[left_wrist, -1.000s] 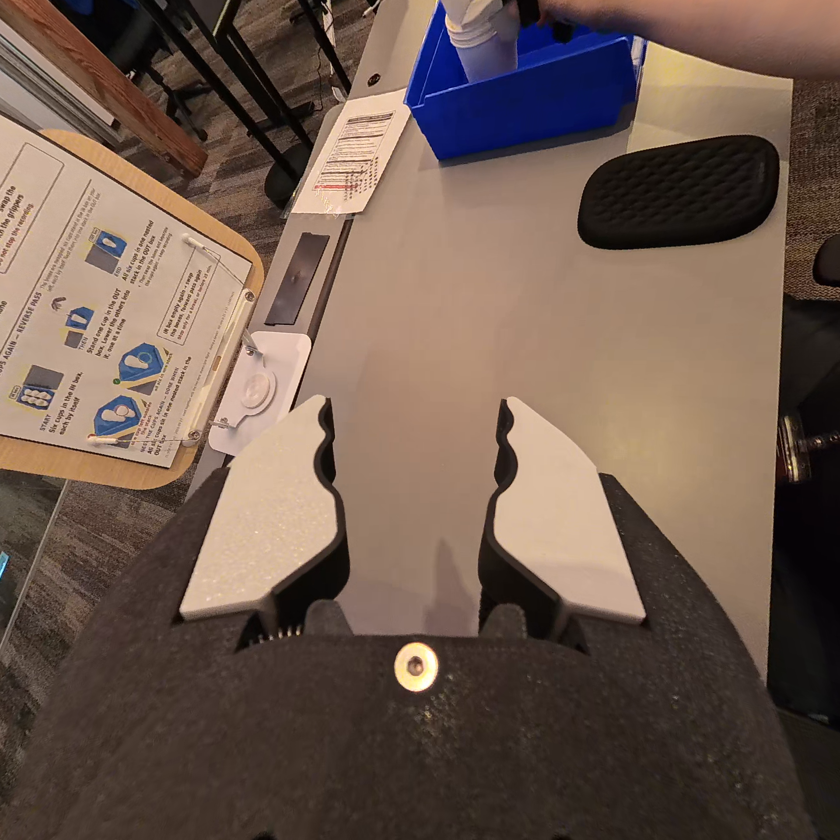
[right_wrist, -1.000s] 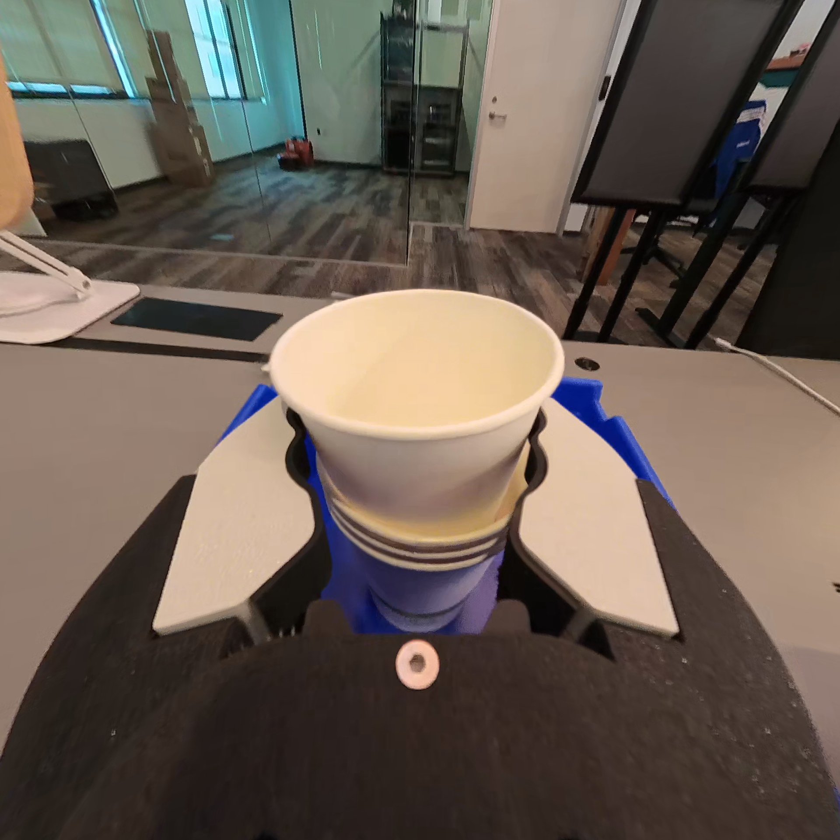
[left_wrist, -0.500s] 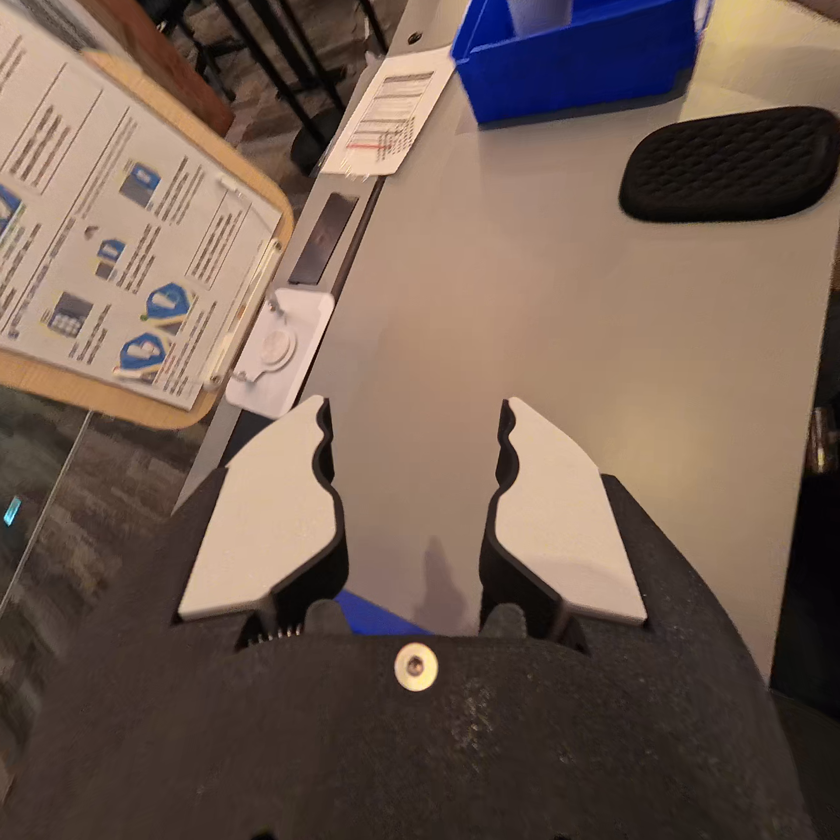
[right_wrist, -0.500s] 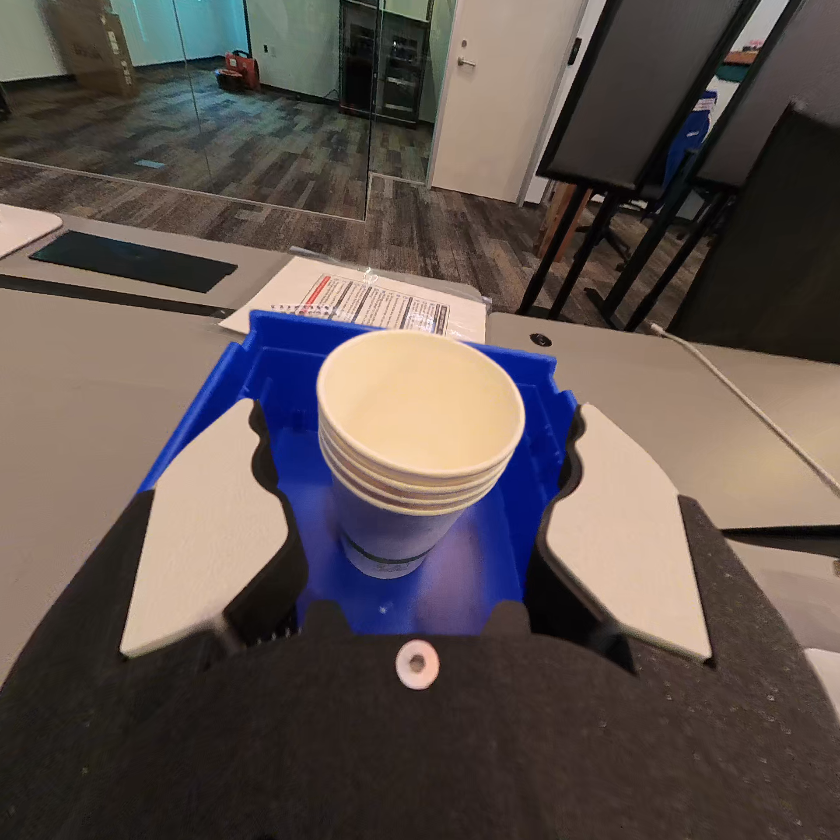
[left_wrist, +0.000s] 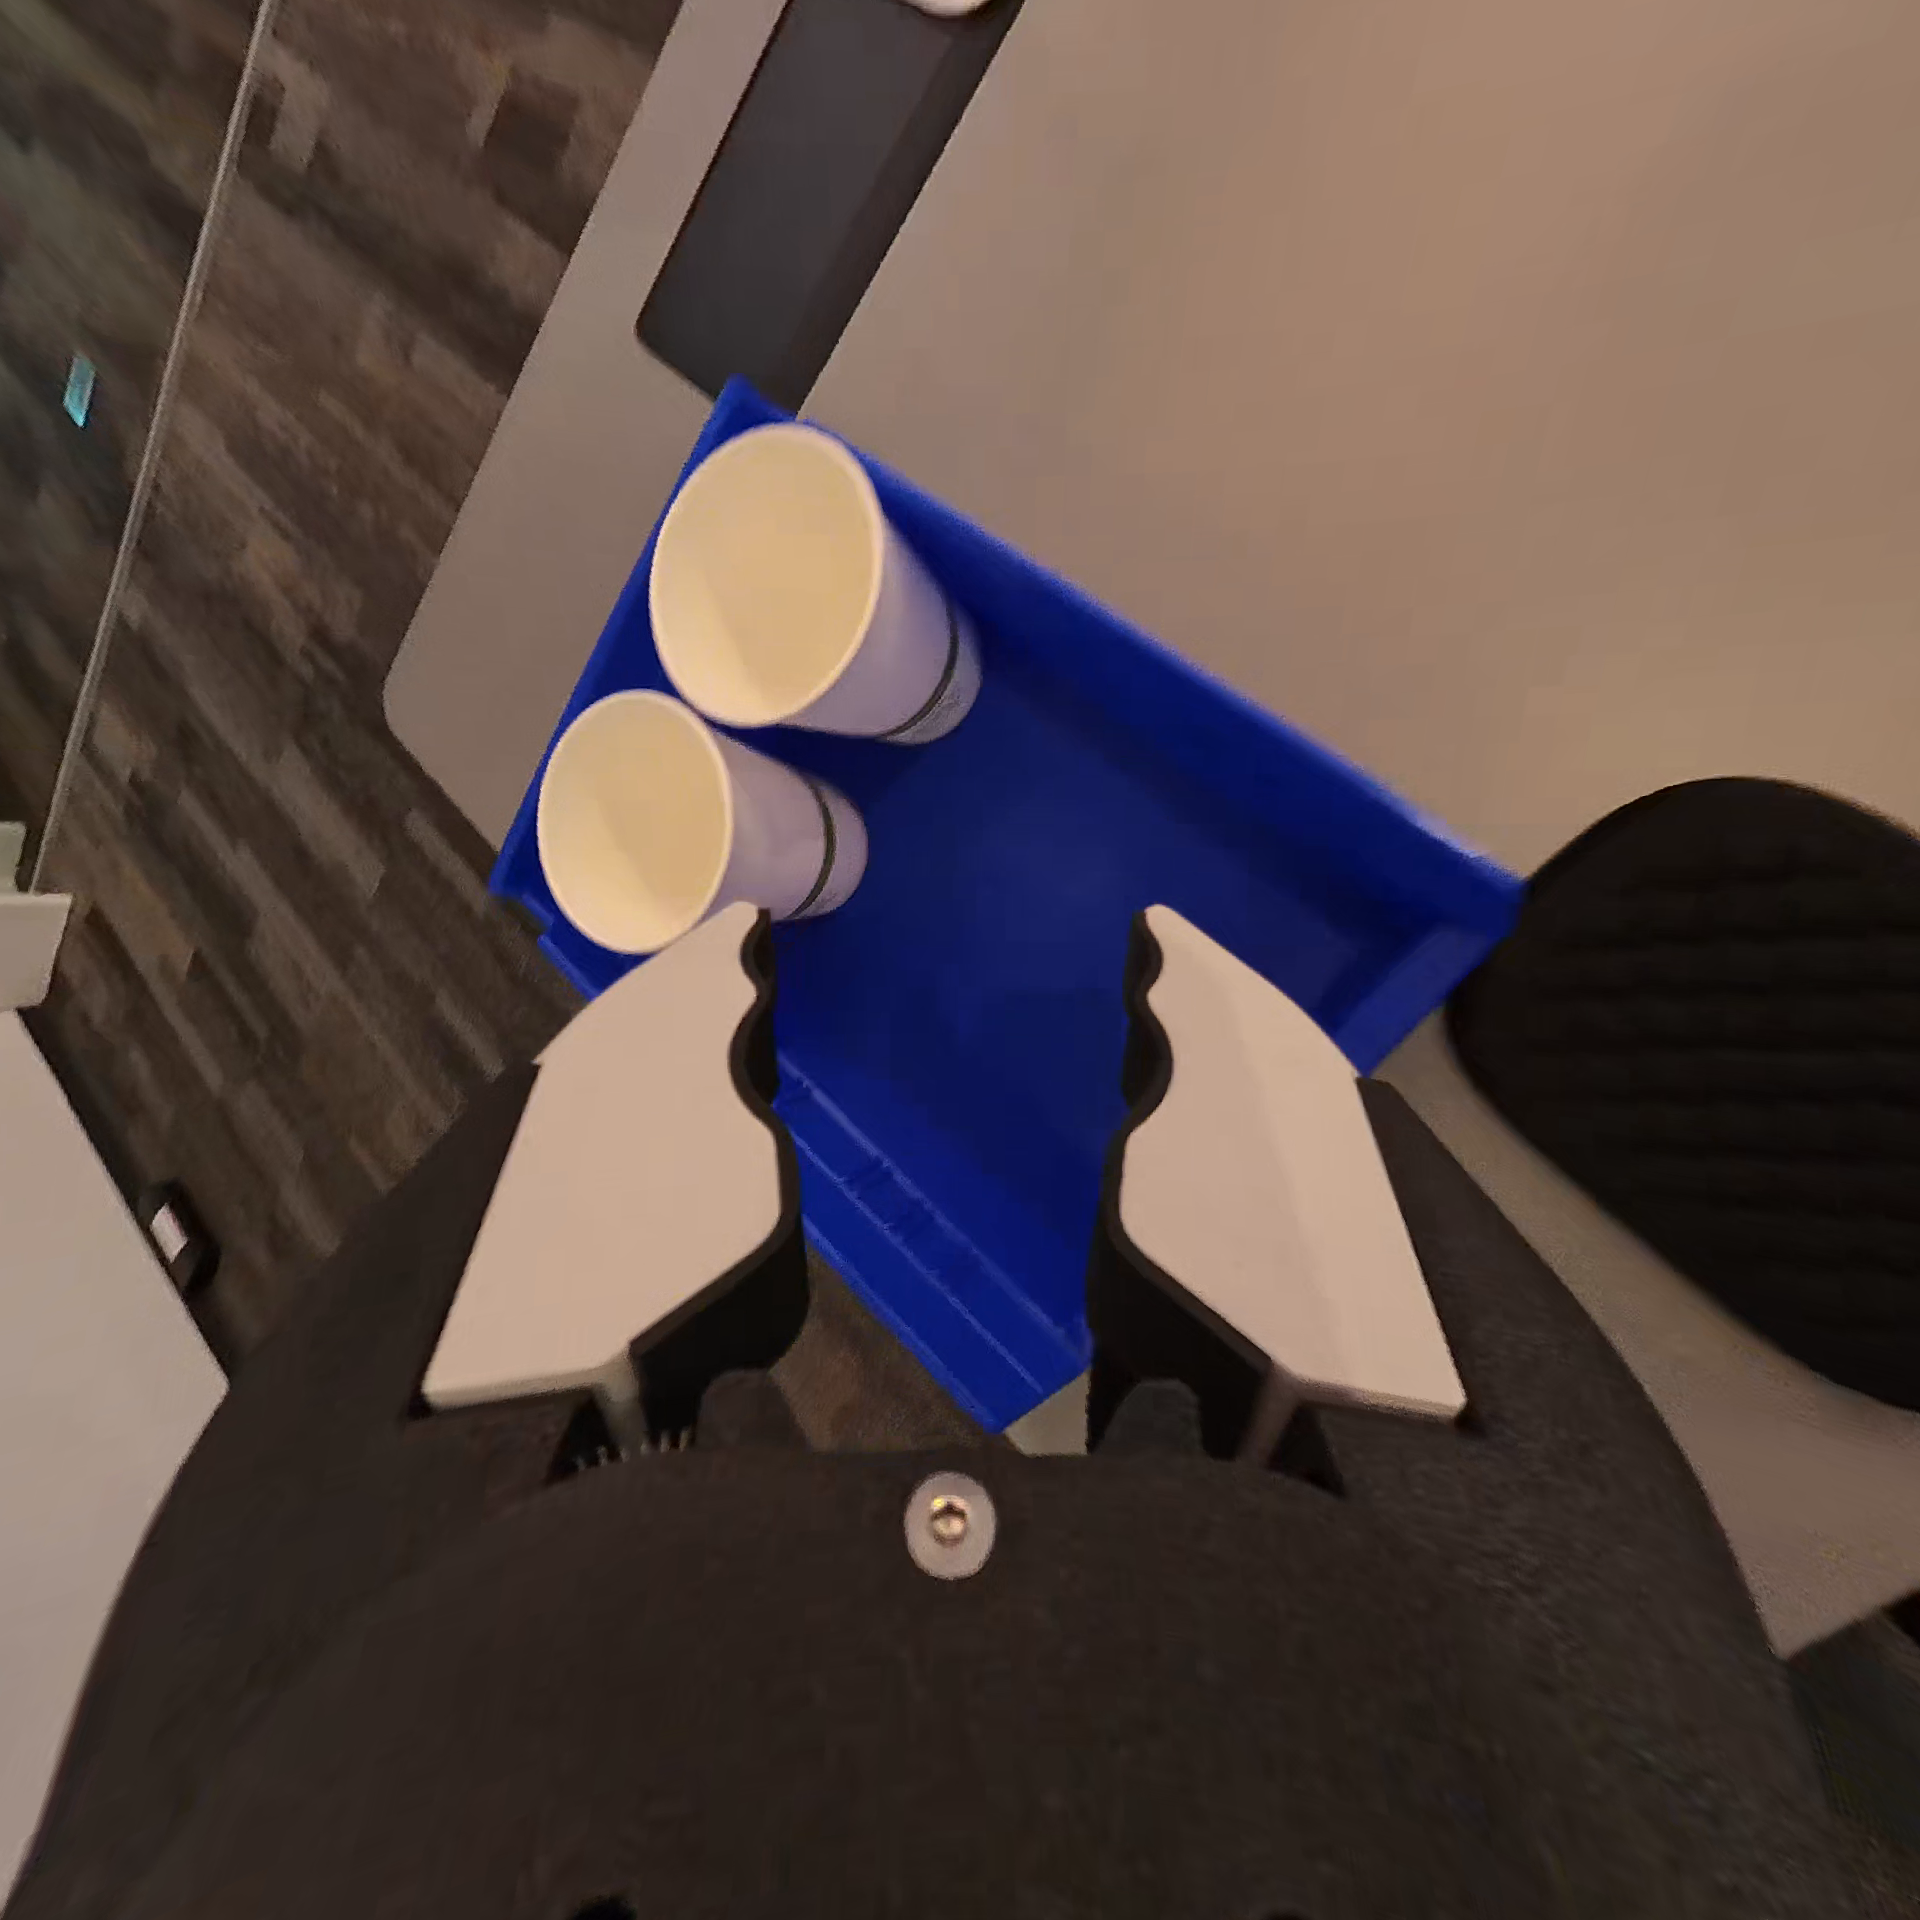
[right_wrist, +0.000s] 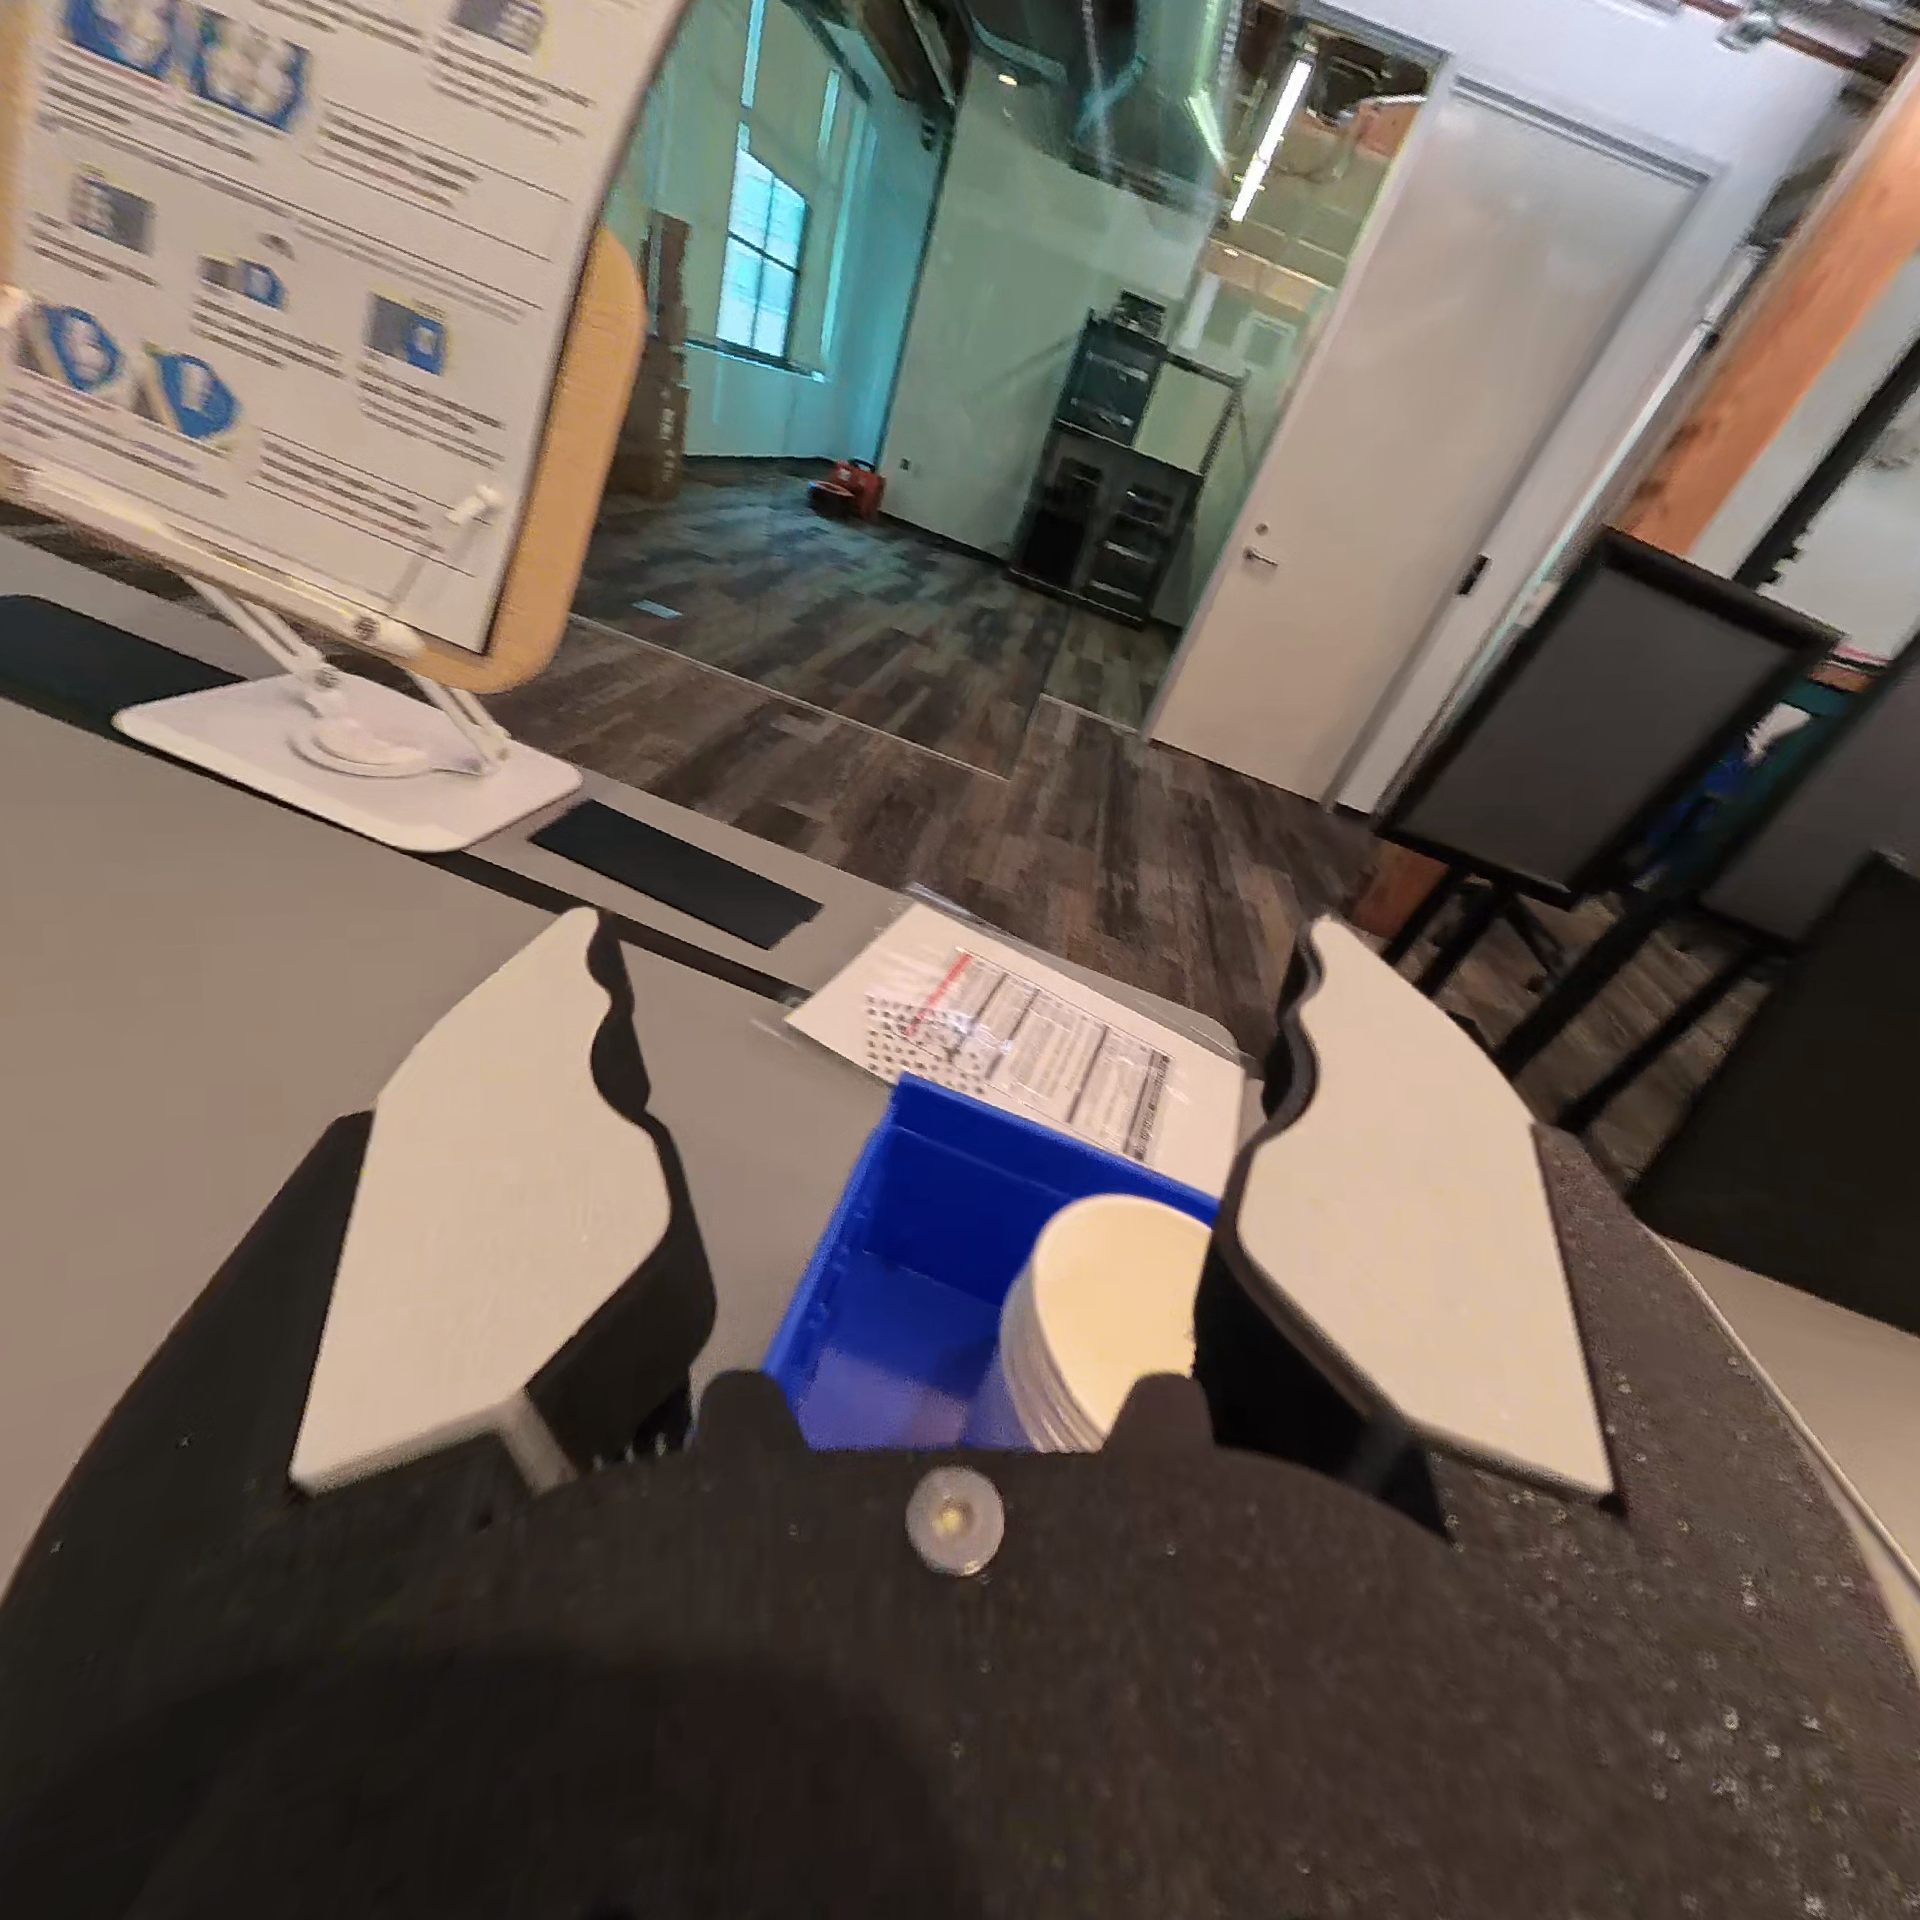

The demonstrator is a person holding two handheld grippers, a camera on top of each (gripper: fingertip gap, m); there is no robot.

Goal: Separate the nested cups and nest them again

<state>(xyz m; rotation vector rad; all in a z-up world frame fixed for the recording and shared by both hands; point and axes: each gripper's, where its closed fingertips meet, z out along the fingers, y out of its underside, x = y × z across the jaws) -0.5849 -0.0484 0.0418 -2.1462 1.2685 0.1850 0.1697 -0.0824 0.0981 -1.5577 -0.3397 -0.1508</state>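
In the left wrist view, the left tool (left_wrist: 951, 935) was seen spread wide with nothing between its fingers, held above a blue bin (left_wrist: 1195, 717) on the grey counter (left_wrist: 1455, 312). Two separate paper cups stood upright in the bin's far-left corner, just beside each other: the farther cup (left_wrist: 774, 577) and the nearer cup (left_wrist: 634, 821). The nearer cup's rim was seen close to the tip of the left finger (left_wrist: 613, 1164), so both cups lay ahead and to the left of the tool's open gap, their long axes vertical. A black padded rest (left_wrist: 1704, 1039) was seen against the bin's right end. It was judged that the left tool was the one placed for these cups, and that it would need to be shifted leftward before a cup could be taken.

In the right wrist view, the right tool (right_wrist: 956, 977) was likewise seen spread and empty, raised over a second blue bin (right_wrist: 914, 1257). A stack of nested paper cups (right_wrist: 1101, 1309) stood in that bin, low in the frame and toward the right finger (right_wrist: 1403, 1236), partly hidden by it. A printed sheet in a clear sleeve (right_wrist: 1008, 1023) lay beyond the bin, and an instruction board on a white stand (right_wrist: 301, 281) was seen at the left.
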